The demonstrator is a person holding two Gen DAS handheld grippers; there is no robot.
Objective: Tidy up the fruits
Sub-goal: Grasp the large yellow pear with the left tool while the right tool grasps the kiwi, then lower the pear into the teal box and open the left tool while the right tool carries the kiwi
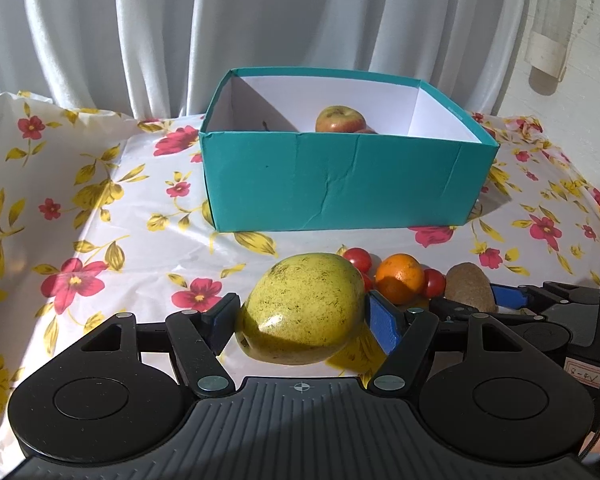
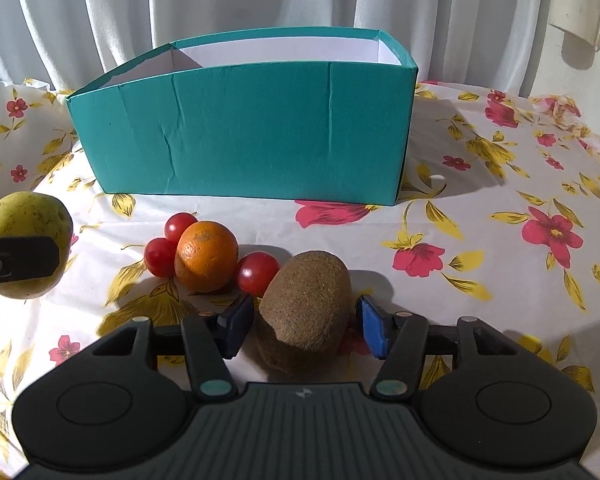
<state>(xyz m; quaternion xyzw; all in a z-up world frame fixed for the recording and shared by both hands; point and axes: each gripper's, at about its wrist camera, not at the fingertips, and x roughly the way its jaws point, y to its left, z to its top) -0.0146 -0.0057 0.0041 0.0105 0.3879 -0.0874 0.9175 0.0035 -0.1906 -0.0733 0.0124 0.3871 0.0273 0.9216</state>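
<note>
Clamped between the left gripper's (image 1: pixel 302 320) pads, a speckled yellow-green fruit (image 1: pixel 304 312) hangs clear of the floral tablecloth (image 1: pixel 100 200). Right gripper (image 2: pixel 306 330) straddles the kiwi (image 2: pixel 306 304) — small gaps show at both pads. Beyond lie an orange (image 2: pixel 206 256) and cherry tomatoes (image 2: pixel 256 274), then bare cloth up to the teal box (image 1: pixel 340 176) holding an apple (image 1: pixel 340 119) — a tag (image 1: pixel 584 374) carries handwriting I can't read.

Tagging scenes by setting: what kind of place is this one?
Probably a home room, with a table set up by a window. Signs: floral tablecloth, white curtains close behind it, and a reused teal box as the fruit bin.
</note>
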